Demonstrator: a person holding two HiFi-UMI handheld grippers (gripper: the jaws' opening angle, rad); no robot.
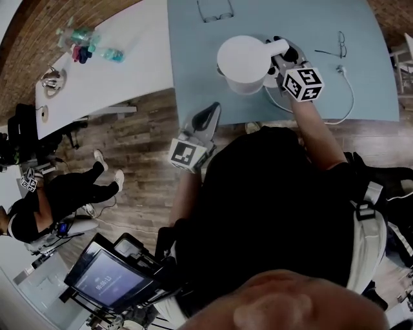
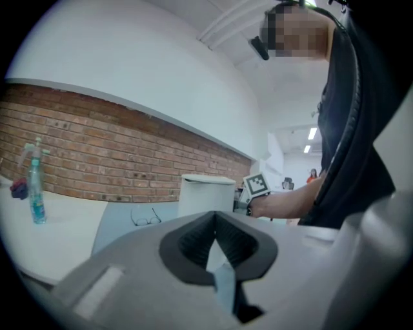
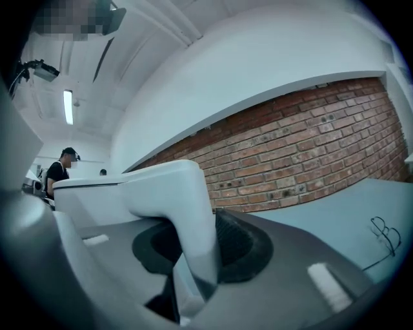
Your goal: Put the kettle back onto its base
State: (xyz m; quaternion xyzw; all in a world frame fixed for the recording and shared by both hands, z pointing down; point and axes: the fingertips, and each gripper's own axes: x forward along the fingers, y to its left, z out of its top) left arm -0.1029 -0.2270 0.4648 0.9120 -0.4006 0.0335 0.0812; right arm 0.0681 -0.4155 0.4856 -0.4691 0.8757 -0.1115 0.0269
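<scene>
The white kettle (image 1: 244,63) is over the blue-grey table (image 1: 193,71), seen from above with its lid up. My right gripper (image 1: 282,55) is shut on the kettle's handle (image 3: 187,213), which fills the gap between its dark pads; the kettle's body (image 3: 90,193) lies just beyond. I cannot see the base: it is either under the kettle or out of sight. My left gripper (image 1: 209,111) hovers at the table's near edge, shut with nothing in it, apart from the kettle (image 2: 205,193) ahead of it.
A white cable (image 1: 352,97) with a plug loops on the table right of the kettle. Two pairs of glasses (image 1: 215,11) (image 1: 341,44) lie farther back. Spray bottles (image 1: 84,45) stand on the white table to the left. A seated person (image 1: 58,193) and a monitor (image 1: 110,277) are on the floor side.
</scene>
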